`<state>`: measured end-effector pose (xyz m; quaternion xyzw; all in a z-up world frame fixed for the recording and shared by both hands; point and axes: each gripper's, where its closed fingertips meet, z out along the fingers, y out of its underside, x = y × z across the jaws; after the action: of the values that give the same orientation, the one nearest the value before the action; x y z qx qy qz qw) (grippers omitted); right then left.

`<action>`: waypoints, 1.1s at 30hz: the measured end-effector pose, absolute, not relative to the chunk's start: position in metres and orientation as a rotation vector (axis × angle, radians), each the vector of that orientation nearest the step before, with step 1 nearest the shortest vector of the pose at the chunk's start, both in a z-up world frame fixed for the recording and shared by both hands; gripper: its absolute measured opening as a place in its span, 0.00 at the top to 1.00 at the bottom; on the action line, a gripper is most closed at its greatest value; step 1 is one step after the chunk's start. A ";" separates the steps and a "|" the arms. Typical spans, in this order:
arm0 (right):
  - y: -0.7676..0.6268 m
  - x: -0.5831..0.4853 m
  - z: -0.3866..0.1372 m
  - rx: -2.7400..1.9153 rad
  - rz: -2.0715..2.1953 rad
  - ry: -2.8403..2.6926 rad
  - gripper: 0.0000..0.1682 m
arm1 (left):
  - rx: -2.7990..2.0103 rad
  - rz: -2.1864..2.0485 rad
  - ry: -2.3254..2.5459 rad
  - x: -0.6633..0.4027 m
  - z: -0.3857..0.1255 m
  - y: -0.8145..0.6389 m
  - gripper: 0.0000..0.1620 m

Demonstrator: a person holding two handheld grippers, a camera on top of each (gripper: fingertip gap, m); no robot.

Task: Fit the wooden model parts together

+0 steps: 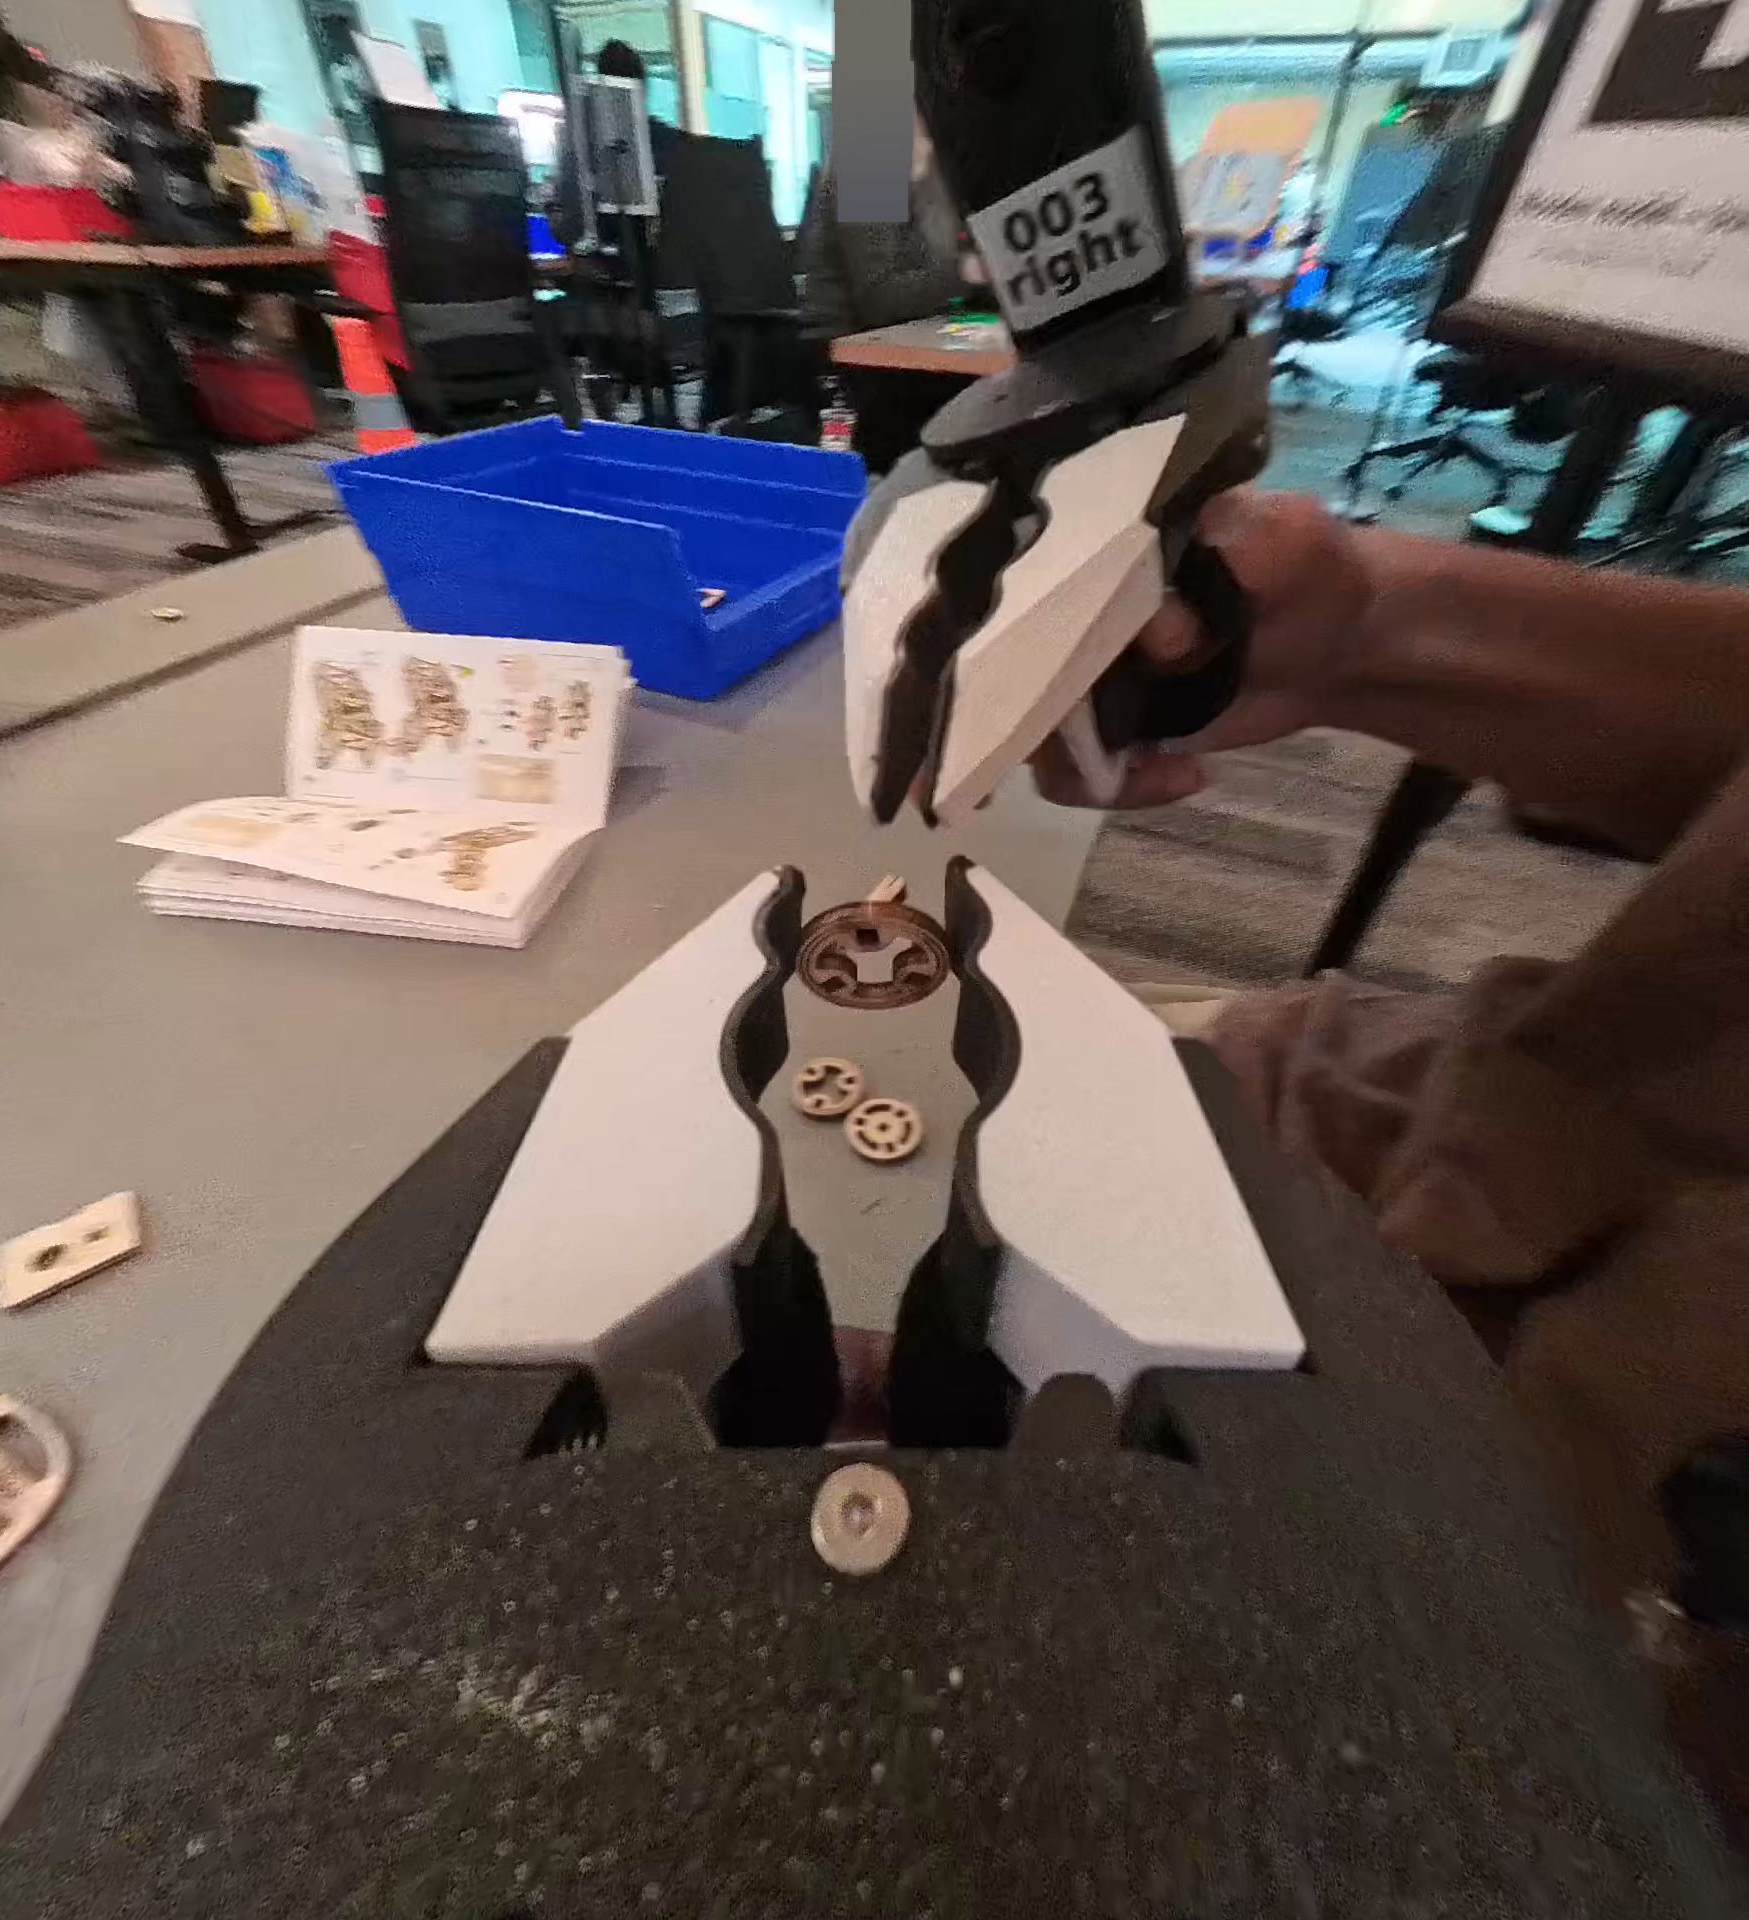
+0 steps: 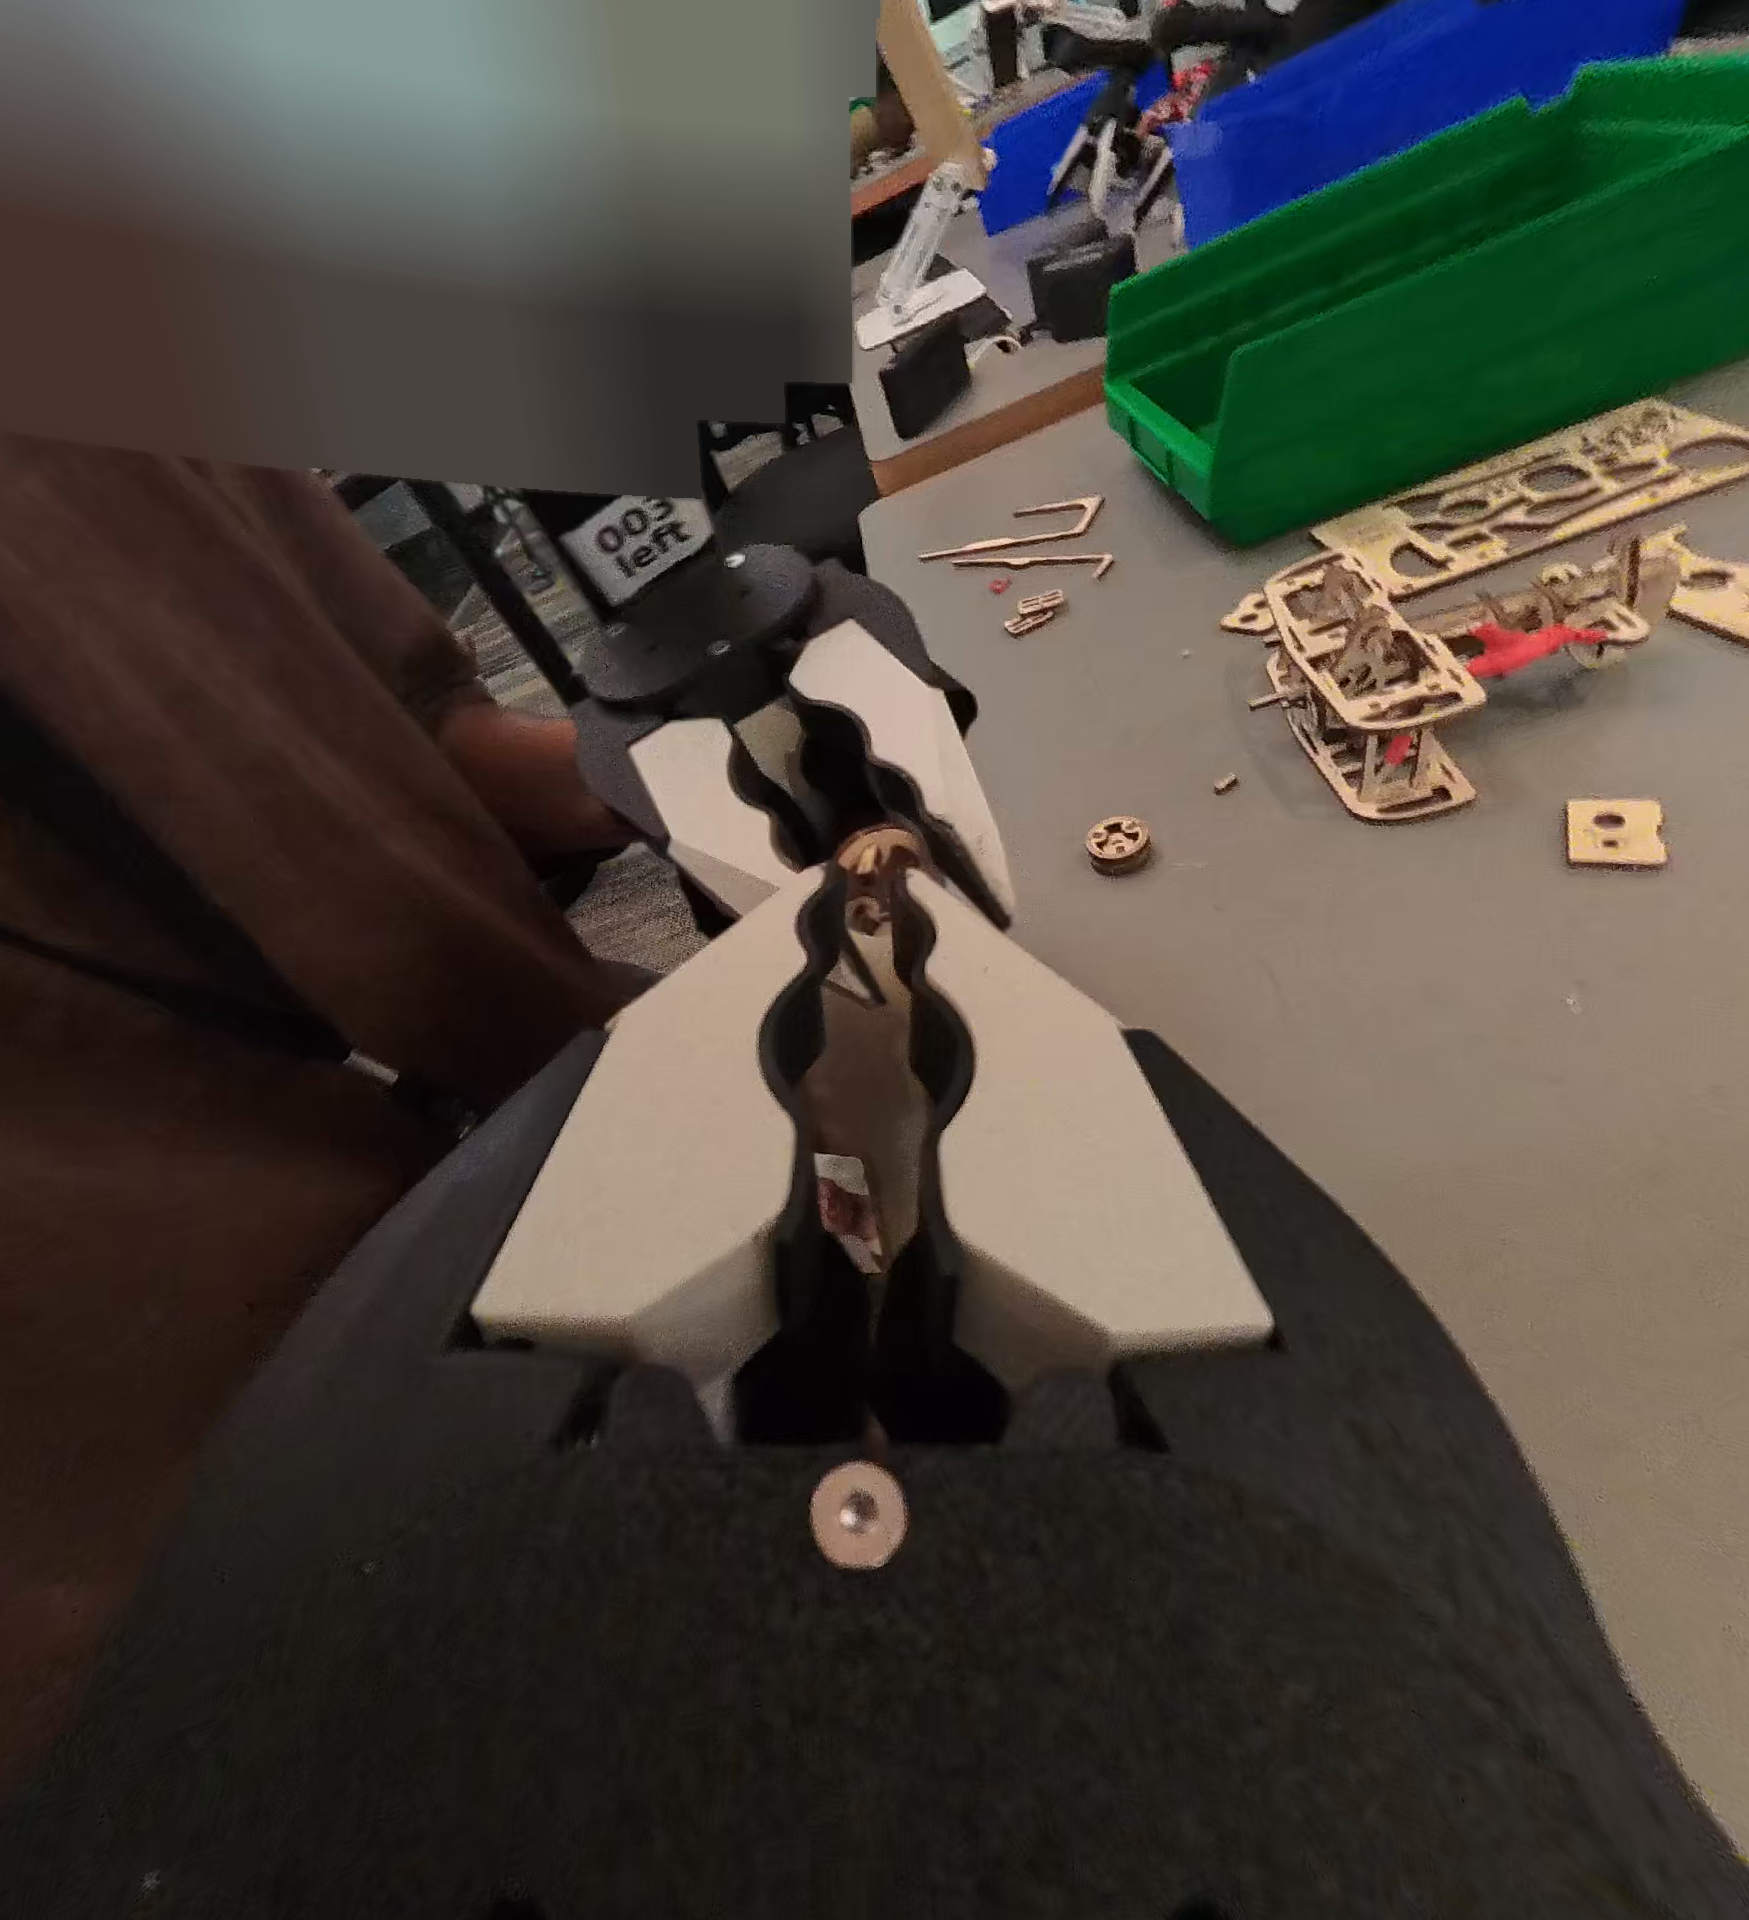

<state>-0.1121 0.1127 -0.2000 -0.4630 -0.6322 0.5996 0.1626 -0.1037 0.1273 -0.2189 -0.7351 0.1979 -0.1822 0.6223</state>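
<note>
The left gripper (image 1: 872, 883) was closed on a round wooden wheel (image 1: 872, 954), a dark disc with cut-out slots, which sat between its fingertips and stood upright, its face turned toward the camera. The space behind the tips stayed open because of the wavy shape of the black pads. Just above it hung the right gripper (image 1: 906, 810), pointing down, with its fingers nearly together. In its own view the right gripper (image 2: 865, 883) met the wheel (image 2: 875, 847) at the tips, and a small wooden piece seemed to be pinched there, but the blur did not let me tell this for sure.

Under the left gripper, on the grey table (image 1: 278, 1091), lay two small pale wooden discs (image 1: 854, 1107), close beside each other. An open instruction booklet (image 1: 413, 769) lay further back on the left, and behind it stood a blue bin (image 1: 600, 551). A small square wooden plate (image 1: 68, 1247) with holes lay near the left edge.

On the right side of the table stood a partly built wooden model (image 2: 1369, 686) with some red parts, near a green bin (image 2: 1452, 312) and emptied wooden sheets (image 2: 1556, 478). One more small wheel (image 2: 1117, 845) lay alone on the table between the grippers and the model.
</note>
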 end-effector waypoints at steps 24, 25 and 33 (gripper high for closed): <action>0.083 -0.086 -0.188 -1.195 1.970 -2.015 0.91 | -1.674 -0.630 0.568 -0.071 -0.213 0.105 0.85; 0.085 -0.087 -0.189 -1.210 1.963 -2.010 0.91 | -1.671 -0.629 0.568 -0.071 -0.212 0.104 0.85; 0.078 -0.088 -0.196 -1.226 1.949 -2.090 0.92 | -1.672 -0.618 0.580 -0.069 -0.212 0.104 0.85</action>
<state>-0.0879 0.0781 -0.1959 -0.3943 -0.6719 0.6268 0.0158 -0.0693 0.1035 -0.2116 -0.7189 0.2493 -0.2656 0.5920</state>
